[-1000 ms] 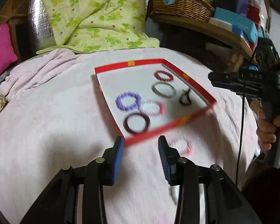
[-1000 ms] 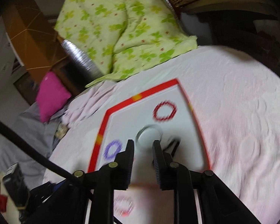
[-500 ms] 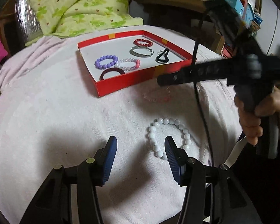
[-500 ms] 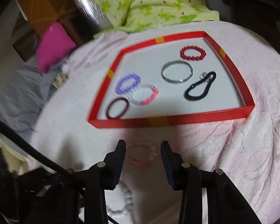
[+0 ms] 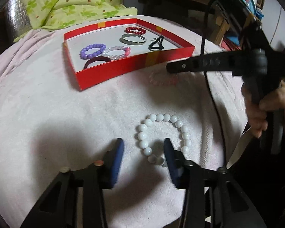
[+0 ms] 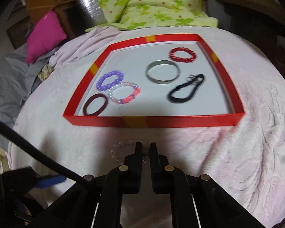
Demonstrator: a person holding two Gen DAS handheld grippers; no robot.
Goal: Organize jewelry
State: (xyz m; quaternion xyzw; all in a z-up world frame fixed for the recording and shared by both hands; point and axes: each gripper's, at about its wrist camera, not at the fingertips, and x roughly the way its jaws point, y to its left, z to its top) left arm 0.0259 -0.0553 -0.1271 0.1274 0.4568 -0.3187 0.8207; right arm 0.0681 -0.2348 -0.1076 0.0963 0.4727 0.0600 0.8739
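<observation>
Two claws work over a pale pink textured blanket [image 5: 66, 123] spread on a bed. The left claw [image 5: 142, 152] hangs with its blue-padded fingers wide apart, holding nothing; a white round-bead bracelet [image 5: 162, 134] lies flat on the blanket, its 7 o'clock arc between those fingers. The right claw [image 6: 146, 150] has its black fingers drawn almost together on the edge of a clear pink bead bracelet [image 6: 121, 148], which lies on the blanket just outside the near wall of a shallow red cardboard box [image 6: 161, 121]. Inside the box, seen from the right wrist: a dark red bead bracelet [image 6: 182, 54] at 1 o'clock, a silver metal bangle [image 6: 163, 72] near centre, a black looped hair tie [image 6: 186, 91] at 3 o'clock, a purple bead bracelet [image 6: 110, 80] at 9 o'clock, touching a clear-and-pink bead bracelet [image 6: 125, 93], and a maroon hair band [image 6: 95, 104] at 8 o'clock.
</observation>
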